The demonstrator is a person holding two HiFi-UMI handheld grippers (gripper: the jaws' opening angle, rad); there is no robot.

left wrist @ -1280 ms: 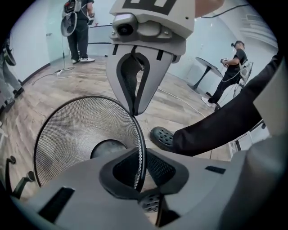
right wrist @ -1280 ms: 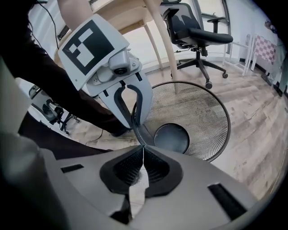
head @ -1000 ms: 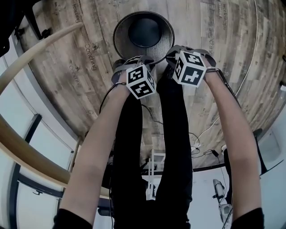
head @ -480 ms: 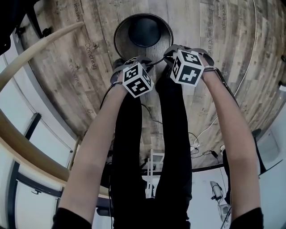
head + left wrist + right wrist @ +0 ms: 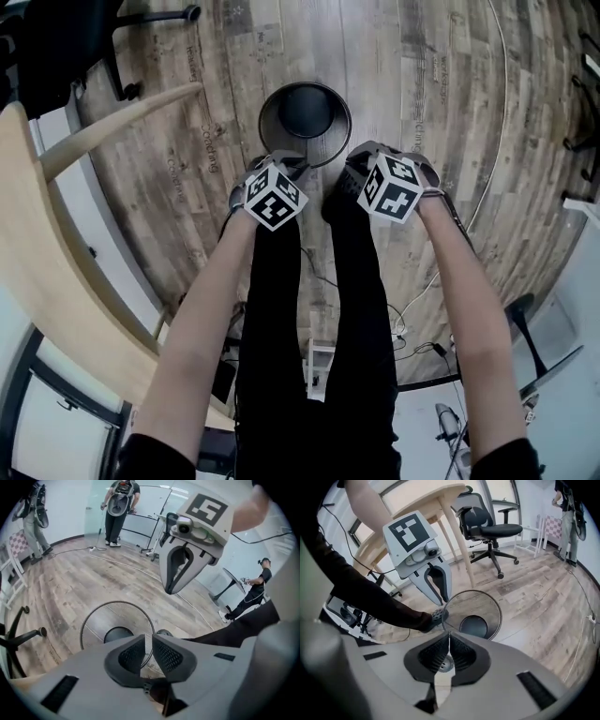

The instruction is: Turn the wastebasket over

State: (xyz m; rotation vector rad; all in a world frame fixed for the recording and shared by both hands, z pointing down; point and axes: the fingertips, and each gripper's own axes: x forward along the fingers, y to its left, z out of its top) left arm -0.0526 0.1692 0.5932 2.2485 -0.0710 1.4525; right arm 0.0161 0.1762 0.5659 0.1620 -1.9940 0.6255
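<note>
Rising clear of the wastebasket [image 5: 325, 146], both arms have lifted off its near rim within the last second, and the bin now sits smaller and lower in the head view. It stands upright on the wooden floor [image 5: 450, 112], mouth up, just ahead of the person's shoes, with neither tool touching it. The left hand-held gripper [image 5: 281, 161] has its jaws a sliver apart, nothing between them. The right hand-held gripper [image 5: 361, 159] has its jaws pressed together, empty. My read: the flip looks finished and this is the pull-back. Inside the wire-mesh basket there's nothing, only its dark solid bottom.
</note>
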